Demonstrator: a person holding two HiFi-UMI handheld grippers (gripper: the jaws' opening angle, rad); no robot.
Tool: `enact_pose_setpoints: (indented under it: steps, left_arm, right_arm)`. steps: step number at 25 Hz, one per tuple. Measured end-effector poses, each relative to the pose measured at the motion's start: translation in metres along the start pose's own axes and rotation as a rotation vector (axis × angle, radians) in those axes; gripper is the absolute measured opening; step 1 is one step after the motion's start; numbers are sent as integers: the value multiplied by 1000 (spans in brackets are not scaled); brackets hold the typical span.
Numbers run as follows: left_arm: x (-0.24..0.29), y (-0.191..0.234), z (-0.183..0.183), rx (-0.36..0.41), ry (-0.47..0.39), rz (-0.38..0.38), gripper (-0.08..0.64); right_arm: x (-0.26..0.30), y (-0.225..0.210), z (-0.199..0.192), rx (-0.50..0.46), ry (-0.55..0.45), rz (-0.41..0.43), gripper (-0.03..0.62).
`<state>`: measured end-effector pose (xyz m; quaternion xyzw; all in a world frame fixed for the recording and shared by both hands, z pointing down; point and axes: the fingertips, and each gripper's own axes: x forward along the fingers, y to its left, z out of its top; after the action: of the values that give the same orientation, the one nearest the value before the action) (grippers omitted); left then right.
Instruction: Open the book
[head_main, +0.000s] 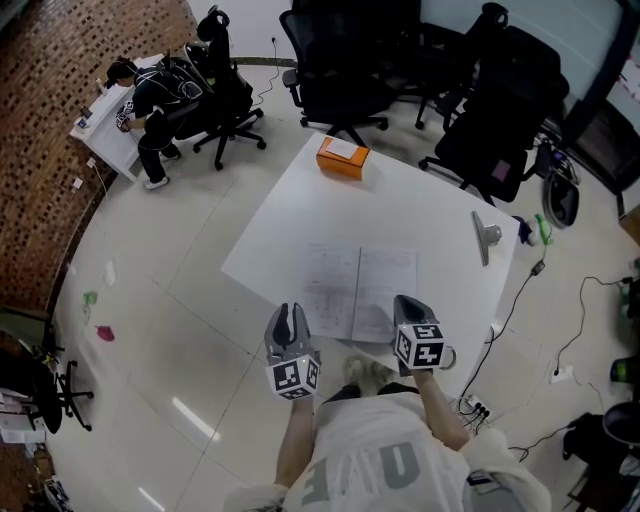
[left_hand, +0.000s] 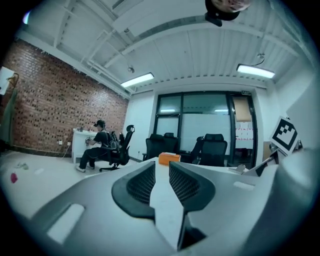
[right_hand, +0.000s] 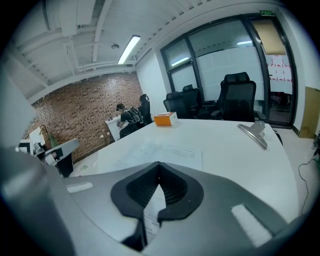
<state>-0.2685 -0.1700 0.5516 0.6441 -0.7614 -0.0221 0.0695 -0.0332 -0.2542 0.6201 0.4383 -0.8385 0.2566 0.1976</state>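
Note:
The book (head_main: 358, 290) lies open and flat on the white table (head_main: 300, 200), its two pale printed pages facing up near the table's front edge. My left gripper (head_main: 290, 312) hovers at the book's near left corner, raised off the table. In the left gripper view this gripper (left_hand: 161, 165) is open, with a gap and nothing between its fingers. My right gripper (head_main: 410, 303) hangs over the book's near right corner. Its tips (right_hand: 159, 164) meet, shut on nothing, and the open book (right_hand: 165, 150) shows beyond them.
An orange box (head_main: 342, 156) sits at the table's far edge. A metal clip (head_main: 484, 238) lies on the right side of the table. Black office chairs (head_main: 340, 70) stand behind it. A person (head_main: 150, 100) sits at a desk far left. Cables run on the floor at right.

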Motion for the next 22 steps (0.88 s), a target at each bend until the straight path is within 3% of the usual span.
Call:
enact_pose_setpoints:
  steps: [4, 7, 11, 14, 22]
  left_arm:
    - [15, -28, 51, -47, -112, -75, 17]
    - [22, -59, 76, -7, -135, -166, 14]
    - [24, -88, 97, -2, -146, -247, 15]
    - [27, -98, 100, -60, -150, -299, 15]
    - [36, -107, 91, -74, -106, -383, 15]
  right_arm:
    - [-15, 16, 37, -8, -105, 40, 5]
    - [-31, 27, 68, 2, -200, 78, 5]
    - [-43, 46, 89, 93, -292, 216, 5]
    - [-44, 52, 81, 88, -288, 231, 5]
    - [-39, 55, 73, 68, -273, 203, 5]
